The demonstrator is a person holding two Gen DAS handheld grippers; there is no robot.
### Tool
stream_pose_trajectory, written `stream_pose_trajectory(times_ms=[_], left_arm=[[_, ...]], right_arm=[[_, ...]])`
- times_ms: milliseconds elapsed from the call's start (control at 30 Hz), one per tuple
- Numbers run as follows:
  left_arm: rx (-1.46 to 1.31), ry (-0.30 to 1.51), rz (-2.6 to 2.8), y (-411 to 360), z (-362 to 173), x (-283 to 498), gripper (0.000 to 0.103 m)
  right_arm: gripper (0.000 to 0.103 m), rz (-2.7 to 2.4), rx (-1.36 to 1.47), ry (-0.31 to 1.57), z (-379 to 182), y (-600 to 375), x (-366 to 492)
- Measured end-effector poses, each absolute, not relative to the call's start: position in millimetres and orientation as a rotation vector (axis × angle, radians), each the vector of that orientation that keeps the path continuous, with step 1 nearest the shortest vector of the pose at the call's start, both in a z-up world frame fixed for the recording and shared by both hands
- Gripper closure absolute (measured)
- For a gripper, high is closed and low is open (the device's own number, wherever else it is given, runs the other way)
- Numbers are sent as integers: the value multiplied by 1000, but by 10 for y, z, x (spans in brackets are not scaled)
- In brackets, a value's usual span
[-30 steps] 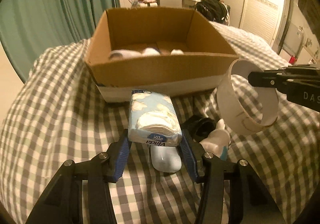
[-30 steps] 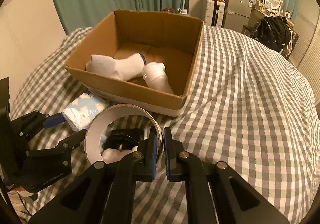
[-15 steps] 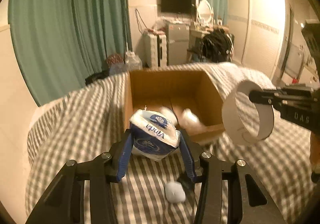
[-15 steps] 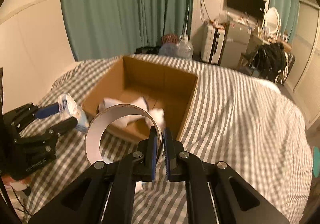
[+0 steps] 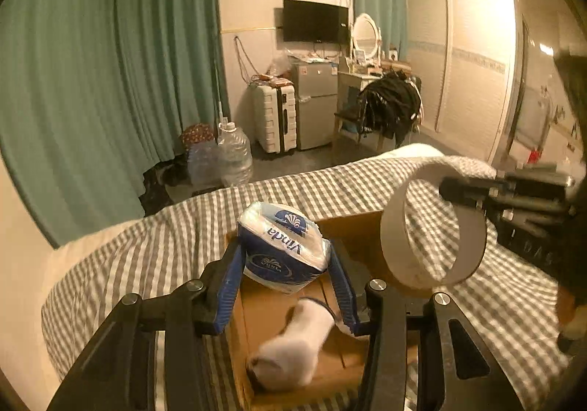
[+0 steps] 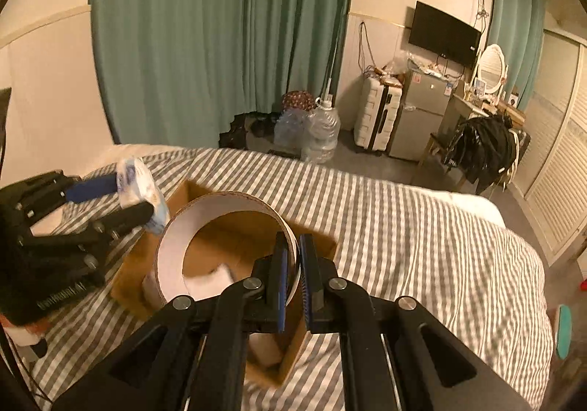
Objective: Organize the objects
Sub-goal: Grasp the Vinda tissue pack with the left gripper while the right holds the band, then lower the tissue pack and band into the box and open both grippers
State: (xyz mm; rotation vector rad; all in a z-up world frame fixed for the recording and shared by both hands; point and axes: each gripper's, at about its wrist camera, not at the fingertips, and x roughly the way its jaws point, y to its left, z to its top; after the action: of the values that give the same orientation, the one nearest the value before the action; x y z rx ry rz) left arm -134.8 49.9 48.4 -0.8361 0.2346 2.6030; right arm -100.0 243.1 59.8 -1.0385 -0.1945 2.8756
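1. In the left wrist view, our left gripper (image 5: 286, 260) clamps a soft plastic-wrapped tissue pack (image 5: 282, 249), blue and white with printed lettering, between its ribbed blue pads (image 5: 229, 282); the jaws have just been closing a little on it.
2. The pack hangs above an open brown cardboard box (image 5: 253, 319) that sits on the bed (image 5: 154, 249) with its grey-and-white checked cover.
3. A white sock (image 5: 293, 341), limp and blurred, lies on the box floor below the pack.
4. At the right, our right gripper (image 5: 462, 191) pinches the wall of a wide, thin cardboard ring (image 5: 433, 224), white inside.
5. In the right wrist view, our right gripper (image 6: 293, 260) is closed tight on the ring's (image 6: 220, 205) thin wall, one pad inside and one outside.
6. Only here do we look through the ring into the box (image 6: 315, 242), where white items lie blurred.
7. The left gripper (image 6: 121, 191) shows from the side at the left edge, holding the pack (image 6: 141, 183) over the box's near corner.
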Motion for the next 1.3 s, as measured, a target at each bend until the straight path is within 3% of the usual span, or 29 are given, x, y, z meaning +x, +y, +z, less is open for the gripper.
stream_pose_trajectory(times_ms=[133, 433, 667, 733, 800, 833, 933, 1100, 1300], left_arm=[[-838, 274, 2575, 631, 309, -1515, 56], [-998, 342, 2537, 789, -235, -1737, 56], [-1057, 361, 2520, 810, -401, -1662, 52], [-1067, 361, 2523, 802, -411, -1623, 46], [-1061, 345, 2536, 761, -389, -1557, 29], [-1051, 327, 2545, 729, -368, -1528, 26], [-1031, 280, 2564, 647, -291, -1431, 22], [-990, 264, 2633, 535, -171, -1280, 8], [-964, 226, 2694, 355, -78, -1019, 5]], right_arm=[[97, 2854, -1039, -226, 559, 2525, -1278], [97, 2784, -1223, -190, -80, 2697, -1687], [95, 2781, -1292, -63, -280, 2801, -1664], [85, 2792, -1304, -39, -276, 2800, -1635], [52, 2802, -1296, -32, -242, 2781, -1578], [48, 2808, -1285, -29, -222, 2772, -1545], [46, 2841, -1243, -24, -141, 2729, -1441], [30, 2877, -1188, -30, -16, 2656, -1298], [30, 2918, -1160, -9, 96, 2565, -1063]])
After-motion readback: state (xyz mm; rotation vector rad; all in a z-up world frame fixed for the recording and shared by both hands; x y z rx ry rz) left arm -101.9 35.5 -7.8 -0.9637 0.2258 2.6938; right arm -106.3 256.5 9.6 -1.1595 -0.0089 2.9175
